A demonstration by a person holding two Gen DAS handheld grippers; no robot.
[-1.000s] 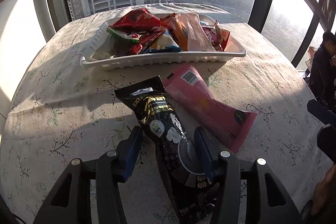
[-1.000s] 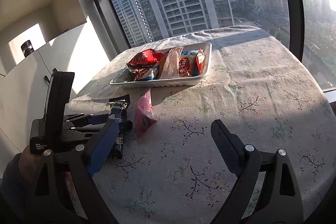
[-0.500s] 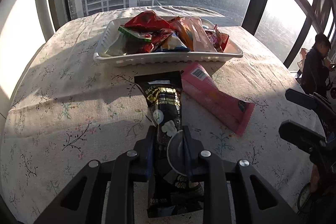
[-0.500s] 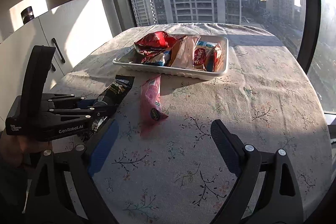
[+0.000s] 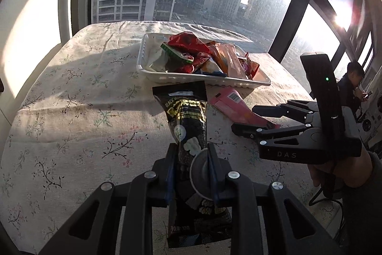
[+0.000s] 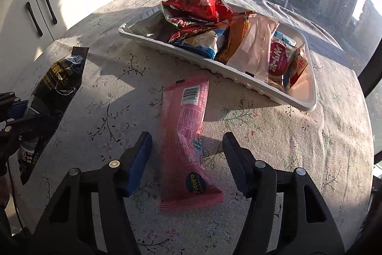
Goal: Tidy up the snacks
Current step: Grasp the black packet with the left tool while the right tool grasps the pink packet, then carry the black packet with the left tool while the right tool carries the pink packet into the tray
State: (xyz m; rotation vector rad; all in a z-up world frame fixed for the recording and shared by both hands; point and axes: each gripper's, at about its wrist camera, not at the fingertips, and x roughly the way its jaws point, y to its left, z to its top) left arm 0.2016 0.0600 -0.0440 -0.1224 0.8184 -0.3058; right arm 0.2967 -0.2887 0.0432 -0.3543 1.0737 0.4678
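While the left gripper (image 5: 191, 166) pinches the black packet (image 5: 188, 126), the right gripper (image 6: 186, 152) is closing, half-wide, astride the light, crinkly pink packet (image 6: 188, 135); the tray (image 6: 308, 106) waits at one o'clock

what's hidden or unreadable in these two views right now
- Left wrist view: lower end of the black snack packet is covered by the left claw shut on it.
- Right wrist view: snacks at the bottom of the white tray are buried under the top packets.
- Right wrist view: small print on the pink packet is too fine; right claw closing around it.
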